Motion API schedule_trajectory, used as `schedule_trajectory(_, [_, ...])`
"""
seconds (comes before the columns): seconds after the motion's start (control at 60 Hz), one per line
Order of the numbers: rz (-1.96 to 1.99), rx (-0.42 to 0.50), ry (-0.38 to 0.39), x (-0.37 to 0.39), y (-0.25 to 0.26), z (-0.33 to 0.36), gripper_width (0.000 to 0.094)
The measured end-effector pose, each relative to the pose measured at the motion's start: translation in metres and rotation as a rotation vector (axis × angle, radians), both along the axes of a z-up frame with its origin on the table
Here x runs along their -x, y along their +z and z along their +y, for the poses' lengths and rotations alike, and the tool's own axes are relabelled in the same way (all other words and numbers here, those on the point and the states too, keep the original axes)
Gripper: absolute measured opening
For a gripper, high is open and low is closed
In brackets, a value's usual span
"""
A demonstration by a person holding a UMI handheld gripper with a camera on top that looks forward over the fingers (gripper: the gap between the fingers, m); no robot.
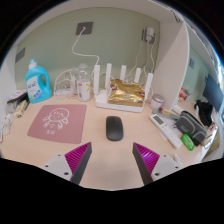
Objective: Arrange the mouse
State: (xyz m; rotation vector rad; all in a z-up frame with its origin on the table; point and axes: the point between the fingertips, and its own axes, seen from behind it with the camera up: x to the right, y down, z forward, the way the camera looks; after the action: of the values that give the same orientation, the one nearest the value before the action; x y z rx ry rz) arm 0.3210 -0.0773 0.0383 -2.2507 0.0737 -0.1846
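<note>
Fingers of the hand-held gripper (111,160) stand wide apart, holding nothing; black mouse (114,127) lies on the surface (150,135) just ahead, beside a pink mat (57,122).

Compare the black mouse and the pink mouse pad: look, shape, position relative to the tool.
The mouse is black, small and rounded; the mouse pad is pink, flat, rectangular, with a pale printed drawing. The mouse lies on the bare desk just ahead of the open tool, between its fingers' lines; the mouse pad lies beside it, off to one side. Both rest untouched on the desk.
</note>
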Motion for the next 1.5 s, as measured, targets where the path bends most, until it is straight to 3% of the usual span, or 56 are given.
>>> schedule_trajectory(0.217, [0.037, -0.009, 0.023, -0.019, -0.043, 0.093, 0.0823])
schedule_trajectory(0.283, [0.051, 0.007, 0.031, -0.02, -0.052, 0.106, 0.0771])
schedule_trajectory(0.4, [0.084, -0.013, 0.054, -0.016, -0.052, 0.12, 0.057])
schedule_trajectory(0.433, [0.079, -0.015, 0.057, -0.016, -0.053, 0.121, 0.0466])
schedule_trajectory(0.683, [0.019, 0.018, 0.04, -0.023, -0.048, 0.119, 0.0359])
schedule_trajectory(0.783, [-0.001, -0.029, -0.019, -0.036, -0.012, 0.117, 0.0336])
schedule_trajectory(0.883, [0.019, -0.137, -0.074, -0.03, 0.06, 0.125, 0.0336])
schedule_trajectory(1.0, [0.029, -0.264, -0.041, 0.018, 0.143, 0.141, 0.0339])
schedule_trajectory(1.083, [0.062, -0.306, 0.024, 0.079, 0.164, 0.152, 0.0338])
schedule_trajectory(1.167, [0.087, -0.271, 0.098, 0.144, 0.135, 0.162, 0.0336])
schedule_trajectory(1.283, [0.119, -0.117, 0.16, 0.201, 0.048, 0.165, 0.0337])
schedule_trajectory(1.383, [0.108, -0.018, 0.144, 0.213, -0.013, 0.161, 0.0342])
schedule_trajectory(1.5, [0.132, 0.026, 0.135, 0.218, -0.043, 0.159, 0.0433])
